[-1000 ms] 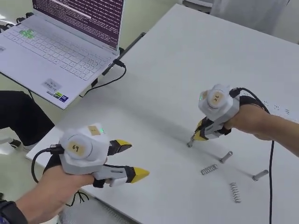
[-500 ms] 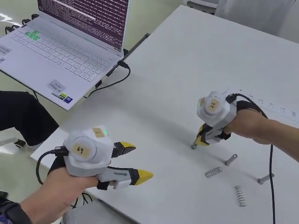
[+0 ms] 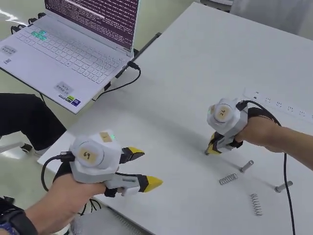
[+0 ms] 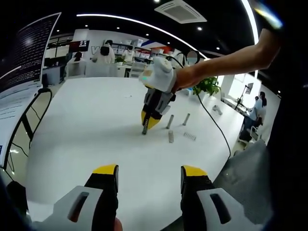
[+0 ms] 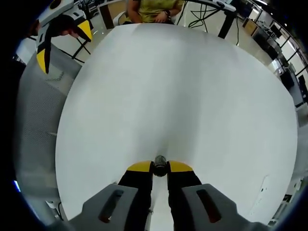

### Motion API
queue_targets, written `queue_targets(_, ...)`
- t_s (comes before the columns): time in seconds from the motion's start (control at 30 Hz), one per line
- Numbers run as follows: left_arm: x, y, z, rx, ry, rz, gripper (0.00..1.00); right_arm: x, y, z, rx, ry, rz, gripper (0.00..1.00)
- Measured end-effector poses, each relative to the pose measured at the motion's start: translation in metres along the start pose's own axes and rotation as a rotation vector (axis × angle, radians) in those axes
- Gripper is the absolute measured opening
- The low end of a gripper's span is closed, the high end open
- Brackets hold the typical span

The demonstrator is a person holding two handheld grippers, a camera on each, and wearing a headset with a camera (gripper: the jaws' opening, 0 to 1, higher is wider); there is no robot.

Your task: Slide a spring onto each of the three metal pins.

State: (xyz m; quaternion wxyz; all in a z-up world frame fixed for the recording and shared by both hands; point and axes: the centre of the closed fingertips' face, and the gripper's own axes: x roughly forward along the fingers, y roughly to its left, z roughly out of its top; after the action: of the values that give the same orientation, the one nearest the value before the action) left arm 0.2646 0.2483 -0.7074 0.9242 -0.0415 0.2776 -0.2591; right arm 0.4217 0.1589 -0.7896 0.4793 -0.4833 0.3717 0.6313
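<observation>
My right gripper (image 3: 210, 150) is shut on a metal pin (image 5: 160, 166), held tilted with its lower end touching the white table (image 3: 195, 63). From the left gripper view the same gripper (image 4: 149, 123) holds that pin (image 4: 144, 129) tip-down. Two more pins (image 3: 246, 166) (image 3: 283, 186) lie on the table to its right. Two springs (image 3: 228, 179) (image 3: 255, 204) lie loose nearer the front edge. My left gripper (image 3: 146, 169) hovers open over the table's front-left corner with nothing between its yellow-tipped fingers (image 4: 106, 172).
An open laptop (image 3: 73, 44) sits at the left, with a black cable (image 3: 120, 83) running onto the table. A white power strip (image 3: 281, 105) lies at the right. The table's front edge runs just below my left gripper.
The head camera has shifted a little, so the picture moved. Both grippers stay where they were relative to the pins and springs.
</observation>
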Motion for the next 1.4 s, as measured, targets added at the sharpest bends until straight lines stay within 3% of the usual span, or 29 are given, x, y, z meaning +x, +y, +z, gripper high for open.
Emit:
queue_targets(0.67,0.002,0.001,0.008,0.011,-0.004,-0.004,0.47,-0.019,-0.004,-0.005,0.039,-0.018,-0.01,0.25)
queue_targets(1.4,0.005,-0.009,0.015,0.04,0.007,-0.035,0.52,-0.067,-0.012,-0.009,0.193,-0.157,-0.089,0.31)
